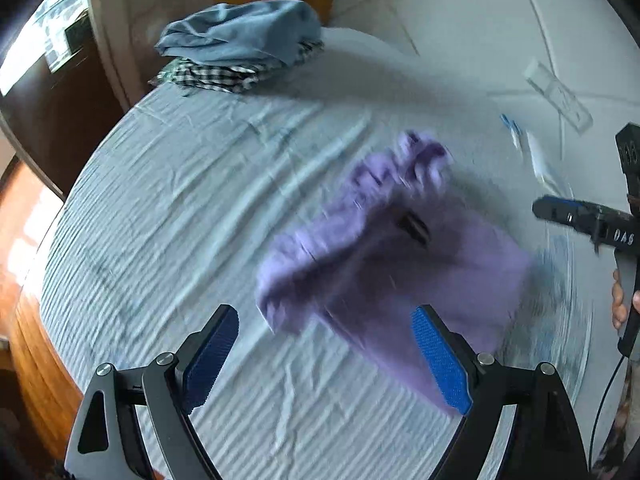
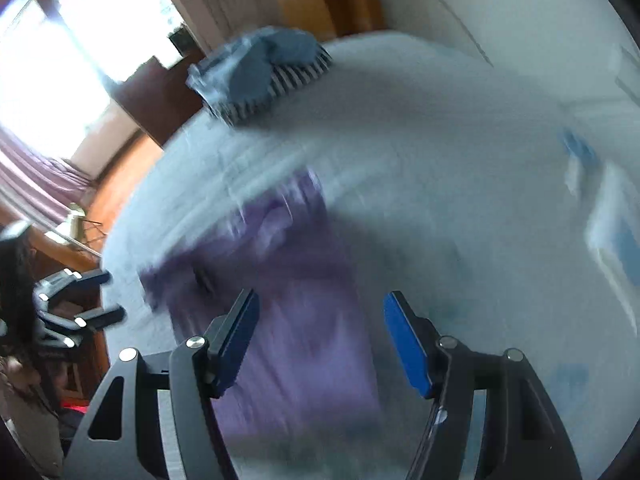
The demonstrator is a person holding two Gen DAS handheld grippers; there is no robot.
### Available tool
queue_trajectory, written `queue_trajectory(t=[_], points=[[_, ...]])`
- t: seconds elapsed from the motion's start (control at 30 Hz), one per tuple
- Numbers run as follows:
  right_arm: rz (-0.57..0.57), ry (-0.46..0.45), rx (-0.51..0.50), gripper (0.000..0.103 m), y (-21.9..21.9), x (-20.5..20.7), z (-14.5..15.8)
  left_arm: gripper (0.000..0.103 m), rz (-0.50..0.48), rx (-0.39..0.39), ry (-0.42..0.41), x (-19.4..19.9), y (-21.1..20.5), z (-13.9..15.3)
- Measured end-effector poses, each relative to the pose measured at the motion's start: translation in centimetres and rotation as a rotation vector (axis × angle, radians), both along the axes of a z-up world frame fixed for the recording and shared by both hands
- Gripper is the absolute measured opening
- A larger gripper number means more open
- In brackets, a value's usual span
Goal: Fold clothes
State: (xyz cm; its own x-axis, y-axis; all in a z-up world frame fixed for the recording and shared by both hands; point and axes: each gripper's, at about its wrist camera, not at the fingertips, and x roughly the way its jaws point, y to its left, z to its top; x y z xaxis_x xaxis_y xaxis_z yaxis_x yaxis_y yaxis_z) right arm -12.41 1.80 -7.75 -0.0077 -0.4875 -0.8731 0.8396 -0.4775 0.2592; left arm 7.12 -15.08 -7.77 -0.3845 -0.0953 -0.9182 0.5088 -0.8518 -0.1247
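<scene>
A purple garment (image 1: 392, 256) lies crumpled on the pale blue striped bed sheet (image 1: 180, 200), blurred by motion. It also shows in the right wrist view (image 2: 288, 300). My left gripper (image 1: 326, 356) is open and empty, hovering above the sheet just in front of the garment's near edge. My right gripper (image 2: 320, 344) is open and empty above the garment's near part. The right gripper also shows at the right edge of the left wrist view (image 1: 580, 220). The left gripper shows at the left edge of the right wrist view (image 2: 92, 296).
A pile of clothes, a blue garment (image 1: 240, 36) on a checked one (image 1: 216, 74), sits at the bed's far corner. White and blue items (image 1: 536, 152) lie at the far right of the bed. A wooden floor (image 1: 24, 216) and dark furniture (image 1: 52, 120) lie left.
</scene>
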Motion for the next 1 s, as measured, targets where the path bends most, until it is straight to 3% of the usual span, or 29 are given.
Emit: queue_trajectory(t=[0.23, 0.4, 0.5, 0.53, 0.57, 0.63, 0.8, 0.83, 1.0], points=[[-0.135, -0.114, 0.021, 0.065, 6.1, 4.6, -3.0, 0.090, -0.144, -0.064, -0.023, -1.5, 1.0, -1.0], [-0.306, -0.128, 0.012, 0.065, 6.5, 6.9, -4.3, 0.090, -0.335, -0.078, -0.006, -5.3, 0.2, -2.1], [-0.453, -0.136, -0.003, 0.065, 6.1, 8.0, -4.5, 0.088, -0.424, -0.047, 0.021, -7.8, 0.0, -2.5], [-0.489, -0.144, -0.011, 0.062, 6.0, 8.4, -4.4, 0.088, -0.451, -0.035, 0.026, -8.7, 0.0, -2.6], [-0.521, -0.153, -0.017, 0.049, 5.7, 9.0, -4.3, 0.088, -0.484, -0.034, 0.020, -9.3, 0.1, -2.8], [-0.553, -0.174, -0.025, 0.039, 4.8, 10.4, -4.3, 0.072, -0.545, -0.041, 0.006, -10.2, 0.3, -3.3], [-0.544, -0.212, 0.002, 0.037, 1.8, 13.3, -6.0, 0.042, -0.601, -0.094, -0.071, -11.5, -0.8, -6.1], [-0.542, -0.215, 0.017, 0.036, 1.2, 13.6, -6.7, 0.041, -0.595, -0.104, -0.080, -11.6, -1.4, -6.5], [-0.584, -0.219, 0.066, 0.027, 1.5, 13.4, -7.0, 0.044, -0.533, -0.013, -0.067, -10.8, -6.3, -5.9]])
